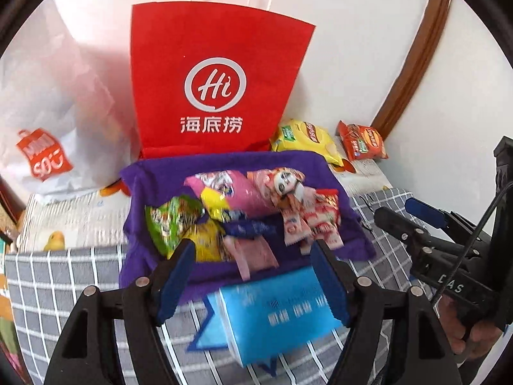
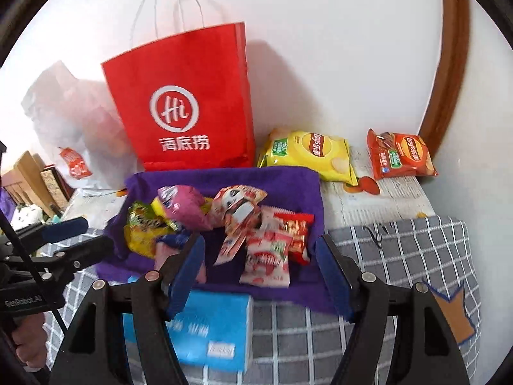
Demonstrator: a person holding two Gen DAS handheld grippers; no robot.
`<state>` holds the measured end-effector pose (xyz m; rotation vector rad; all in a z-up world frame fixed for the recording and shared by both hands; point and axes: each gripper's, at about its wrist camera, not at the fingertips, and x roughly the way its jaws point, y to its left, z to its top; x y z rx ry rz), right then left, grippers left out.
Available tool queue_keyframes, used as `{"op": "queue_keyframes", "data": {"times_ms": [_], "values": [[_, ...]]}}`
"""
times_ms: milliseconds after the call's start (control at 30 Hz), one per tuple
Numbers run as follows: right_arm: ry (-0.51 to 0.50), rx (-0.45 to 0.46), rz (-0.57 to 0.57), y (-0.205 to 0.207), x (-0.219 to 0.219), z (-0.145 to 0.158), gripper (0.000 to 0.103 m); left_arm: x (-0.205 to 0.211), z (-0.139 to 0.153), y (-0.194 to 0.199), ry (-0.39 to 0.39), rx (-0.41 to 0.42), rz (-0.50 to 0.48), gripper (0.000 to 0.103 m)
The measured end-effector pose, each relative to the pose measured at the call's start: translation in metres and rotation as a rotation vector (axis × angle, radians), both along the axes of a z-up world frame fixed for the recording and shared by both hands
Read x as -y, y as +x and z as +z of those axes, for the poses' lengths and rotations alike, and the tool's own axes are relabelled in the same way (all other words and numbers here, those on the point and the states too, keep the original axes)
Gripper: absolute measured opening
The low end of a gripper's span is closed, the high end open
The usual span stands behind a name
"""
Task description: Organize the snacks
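With both sets of fingers (image 1: 253, 277) (image 2: 261, 272) spread and empty, the snack packets (image 2: 256, 234) just beyond them on the purple cloth (image 2: 288, 183) look light, crinkly and slippery (pinch a sealed edge).

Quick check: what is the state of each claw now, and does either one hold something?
Left claw: open, holding nothing.
Right claw: open, holding nothing.

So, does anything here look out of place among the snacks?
Yes. Two chip bags, yellow and orange, lie against the wall behind the purple tray, apart from the small packets piled inside it. A blue tissue pack, no snack, lies just in front of the tray. Nothing looks spilled or torn.
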<state>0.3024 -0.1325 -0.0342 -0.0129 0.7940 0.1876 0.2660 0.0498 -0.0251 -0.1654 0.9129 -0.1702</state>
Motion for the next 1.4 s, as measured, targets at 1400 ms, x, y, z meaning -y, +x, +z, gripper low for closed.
{"op": "queue_keyframes", "data": {"times_ms": [1400], "values": [[0.035,0.037,-0.107,-0.150,0.039,0.030,0.092,0.035,0.055,-0.145,0.112,0.134,0.066,0.092]]}}
